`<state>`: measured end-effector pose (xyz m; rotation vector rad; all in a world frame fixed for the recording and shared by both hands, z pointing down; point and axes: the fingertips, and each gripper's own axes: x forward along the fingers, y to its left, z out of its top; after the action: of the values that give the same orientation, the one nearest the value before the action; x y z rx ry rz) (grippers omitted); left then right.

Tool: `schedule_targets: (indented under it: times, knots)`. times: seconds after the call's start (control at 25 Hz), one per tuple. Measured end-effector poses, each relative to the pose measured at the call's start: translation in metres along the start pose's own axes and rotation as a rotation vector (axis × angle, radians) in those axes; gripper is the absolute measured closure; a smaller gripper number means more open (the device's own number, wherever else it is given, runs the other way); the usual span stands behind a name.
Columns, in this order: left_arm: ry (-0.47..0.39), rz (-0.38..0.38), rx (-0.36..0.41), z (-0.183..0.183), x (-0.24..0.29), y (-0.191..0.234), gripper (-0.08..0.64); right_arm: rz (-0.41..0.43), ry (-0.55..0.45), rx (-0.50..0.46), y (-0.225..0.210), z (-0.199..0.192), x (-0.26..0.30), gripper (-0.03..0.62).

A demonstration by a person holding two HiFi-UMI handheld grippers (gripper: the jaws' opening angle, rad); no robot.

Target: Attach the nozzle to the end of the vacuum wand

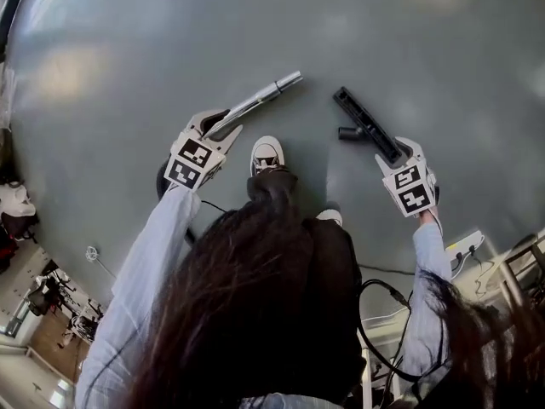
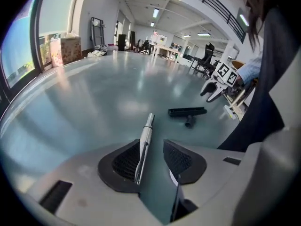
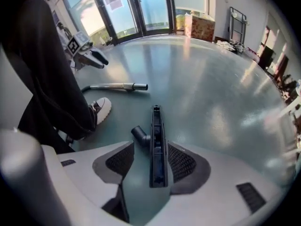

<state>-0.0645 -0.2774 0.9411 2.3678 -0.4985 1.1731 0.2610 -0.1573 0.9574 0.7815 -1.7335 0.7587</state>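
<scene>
Jaws stand apart, unclosed: left gripper [image 2: 151,143] around the wand [image 1: 255,100], right gripper [image 3: 151,145] around the nozzle [image 1: 366,126], both lying on the floor [image 1: 341,32].

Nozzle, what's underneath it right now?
The nozzle lies on the grey floor; its underside is hidden. In the head view the right gripper, jaws open, covers its near end.

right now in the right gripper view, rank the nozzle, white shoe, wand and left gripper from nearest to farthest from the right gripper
1. nozzle, on the floor between the right gripper's open jaws
2. white shoe, to the left
3. wand, lying beyond the shoe
4. left gripper, upper left, beyond the wand
</scene>
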Motion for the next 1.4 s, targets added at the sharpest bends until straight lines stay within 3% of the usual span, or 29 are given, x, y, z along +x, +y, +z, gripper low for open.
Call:
schedule_targets:
  times: [0.2, 0.32, 0.4, 0.52, 0.72, 0.88, 1.12, 1.4]
  knots:
    - [0.066, -0.015, 0.146, -0.038, 0.08, 0.01, 0.404, -0.002, 0.063, -0.125, -0.009, -0.031, 0.071, 0.352]
    - [0.104, -0.02, 0.212, -0.058, 0.117, 0.013, 0.371, -0.046, 0.108, -0.209, -0.02, -0.052, 0.104, 0.348]
    - [0.113, -0.01, 0.25, -0.064, 0.133, 0.017, 0.364, -0.059, 0.087, -0.185, -0.03, -0.058, 0.118, 0.347]
    - [0.091, 0.013, 0.241, -0.065, 0.149, 0.026, 0.364, -0.027, 0.045, -0.099, -0.038, -0.062, 0.132, 0.348]
    - [0.071, 0.042, 0.235, -0.064, 0.161, 0.031, 0.364, 0.075, 0.098, -0.127, -0.035, -0.062, 0.143, 0.352]
    - [0.064, 0.026, 0.228, -0.066, 0.165, 0.035, 0.365, 0.095, 0.059, -0.077, -0.034, -0.054, 0.144, 0.365]
    - [0.076, -0.007, 0.253, -0.064, 0.161, 0.034, 0.388, -0.005, -0.064, 0.007, -0.057, -0.008, 0.138, 0.368]
    - [0.035, -0.011, 0.226, -0.054, 0.159, 0.034, 0.39, -0.031, -0.138, -0.105, -0.086, 0.087, 0.14, 0.368]
